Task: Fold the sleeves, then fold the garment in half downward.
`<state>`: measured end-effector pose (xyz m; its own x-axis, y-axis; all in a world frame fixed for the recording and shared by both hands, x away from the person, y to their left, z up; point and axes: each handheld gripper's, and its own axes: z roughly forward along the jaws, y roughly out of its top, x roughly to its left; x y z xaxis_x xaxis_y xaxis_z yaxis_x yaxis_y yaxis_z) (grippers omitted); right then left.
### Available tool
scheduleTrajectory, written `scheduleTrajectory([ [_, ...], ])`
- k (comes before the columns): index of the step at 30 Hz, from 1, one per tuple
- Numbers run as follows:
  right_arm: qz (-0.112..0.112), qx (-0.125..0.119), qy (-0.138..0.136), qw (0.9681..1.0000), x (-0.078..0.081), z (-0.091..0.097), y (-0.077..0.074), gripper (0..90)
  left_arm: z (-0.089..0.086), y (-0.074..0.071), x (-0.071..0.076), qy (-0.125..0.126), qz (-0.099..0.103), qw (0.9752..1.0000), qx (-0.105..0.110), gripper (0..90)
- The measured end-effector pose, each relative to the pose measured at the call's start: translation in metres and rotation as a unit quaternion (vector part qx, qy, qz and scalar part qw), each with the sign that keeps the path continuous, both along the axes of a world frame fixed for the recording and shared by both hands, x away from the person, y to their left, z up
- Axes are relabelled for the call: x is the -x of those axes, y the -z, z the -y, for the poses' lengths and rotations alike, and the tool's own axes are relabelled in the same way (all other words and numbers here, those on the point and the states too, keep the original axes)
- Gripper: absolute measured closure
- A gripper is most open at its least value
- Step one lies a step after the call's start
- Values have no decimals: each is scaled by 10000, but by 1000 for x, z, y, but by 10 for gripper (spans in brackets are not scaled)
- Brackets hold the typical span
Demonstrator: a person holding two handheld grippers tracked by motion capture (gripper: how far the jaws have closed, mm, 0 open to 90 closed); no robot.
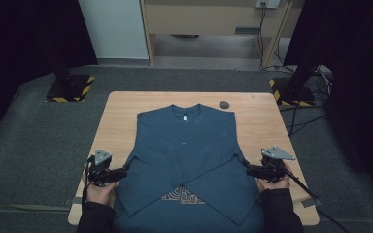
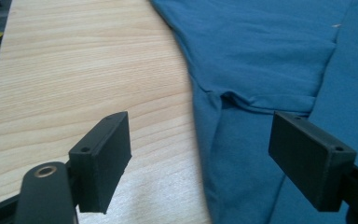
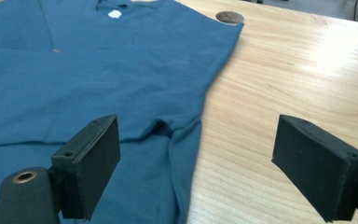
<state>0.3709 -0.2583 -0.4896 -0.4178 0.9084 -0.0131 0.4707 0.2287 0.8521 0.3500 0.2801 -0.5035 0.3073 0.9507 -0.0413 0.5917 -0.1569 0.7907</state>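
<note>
Now, a blue T-shirt (image 1: 182,145) lies flat on the wooden table (image 1: 119,114), collar toward the far edge and hem toward the person. Both sleeves are folded inward across the body and cross over each other low on the front; a pale printed pattern (image 1: 183,196) shows in the gap beneath the crossing. A small white label (image 1: 185,117) sits just below the collar. Near the far edge of the table, just past the shirt's shoulder, is a round dark hole (image 1: 224,104).

The left gripper (image 1: 125,171) is held in the person's left hand (image 1: 98,191) at the shirt's left edge, pointing inward at the fabric. Its jaws stand wide apart and hold nothing. In the left gripper view one jaw hangs over bare wood and the other over blue cloth, with the shirt's side edge and the folded sleeve seam (image 2: 256,100) between and beyond them; neither jaw presses on the fabric.

The right gripper (image 1: 246,167) is held in the right hand (image 1: 273,183) at the shirt's right edge, also pointing inward. Its jaws are likewise spread wide and empty. In the right gripper view one jaw sits over the cloth and the other over wood, the shirt's edge running between them without contact.

Dark sleeves (image 1: 96,218) come in from the near edge. A cable (image 1: 303,187) trails from the right gripper across the table corner.
</note>
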Motion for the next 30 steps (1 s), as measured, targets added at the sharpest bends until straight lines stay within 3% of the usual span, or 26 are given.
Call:
scheduleTrajectory([
  [14,-60,-28,29,10000,-7,2,-11,141,-3,-10,-10,-62,108,9998,165,198],
  [17,-87,11,17,10000,-12,0,-15,137,-3,-17,-16,-47,213,9996,191,200],
  [30,47,-32,38,10000,-34,-5,-40,134,-3,-39,-47,35,324,9994,144,204],
])
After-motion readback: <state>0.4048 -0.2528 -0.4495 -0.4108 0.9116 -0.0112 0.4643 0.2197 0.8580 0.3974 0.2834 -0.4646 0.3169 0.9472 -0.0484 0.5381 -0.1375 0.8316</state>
